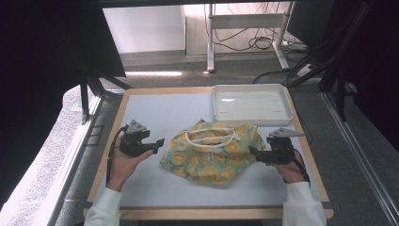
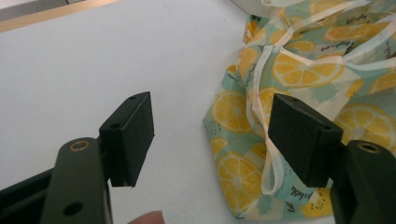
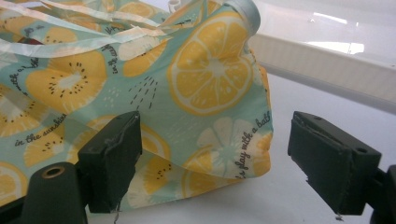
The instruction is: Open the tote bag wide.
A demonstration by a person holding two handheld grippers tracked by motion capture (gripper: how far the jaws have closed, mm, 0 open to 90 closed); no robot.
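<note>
Your left hand-held gripper (image 1: 159, 142) and right hand-held gripper (image 1: 254, 151) both stand spread and grip nothing, so the work looks barely begun. The lemon-print drawstring bag (image 1: 211, 151) lies crumpled on the tabletop (image 1: 155, 188) between them, its edges just ahead of each gripper's jaws. The white tray (image 1: 251, 104) waits beyond the right one.

A table (image 1: 141, 106) with a pale top and light wooden rim fills the middle of the frame. A lemon-print cloth bag (image 1: 211, 153) lies crumpled at its centre; a white tray (image 1: 251, 104) sits at the upper right.
</note>
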